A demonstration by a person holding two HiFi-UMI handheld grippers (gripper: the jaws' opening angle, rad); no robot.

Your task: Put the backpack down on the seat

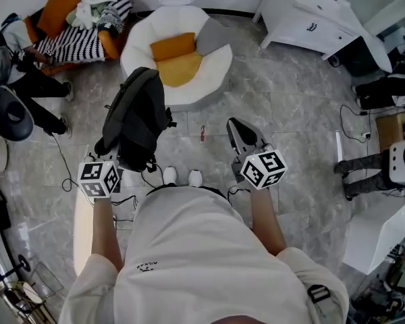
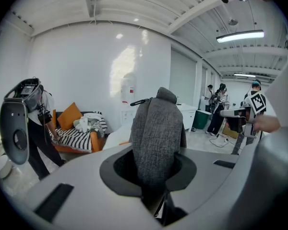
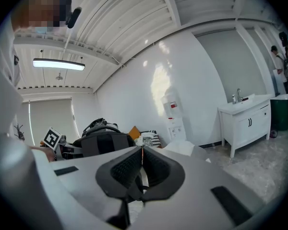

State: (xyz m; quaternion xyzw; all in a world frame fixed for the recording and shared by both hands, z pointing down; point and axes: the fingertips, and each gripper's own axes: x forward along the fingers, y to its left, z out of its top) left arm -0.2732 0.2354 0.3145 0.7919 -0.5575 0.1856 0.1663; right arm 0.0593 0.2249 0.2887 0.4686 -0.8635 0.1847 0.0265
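A dark grey backpack (image 1: 136,117) hangs above the marble floor, just short of the round white seat (image 1: 216,66). My left gripper (image 1: 115,159) is shut on its grey strap (image 2: 157,133), which fills the gap between the jaws in the left gripper view; the fingertips are hidden under the bag in the head view. The seat holds an orange cushion (image 1: 173,46), a yellow one (image 1: 181,69) and a grey one (image 1: 212,37). To the right of the bag, my right gripper (image 1: 235,123) is shut with nothing in it (image 3: 142,150). The backpack (image 3: 103,142) shows at its left.
A striped sofa (image 1: 74,42) with orange cushions and clothes stands at the back left, with a person (image 1: 34,86) beside it. A white cabinet (image 1: 310,15) is at the back right. Another person's legs (image 1: 364,171) and cables are on the right. A white board (image 1: 83,228) lies by my left foot.
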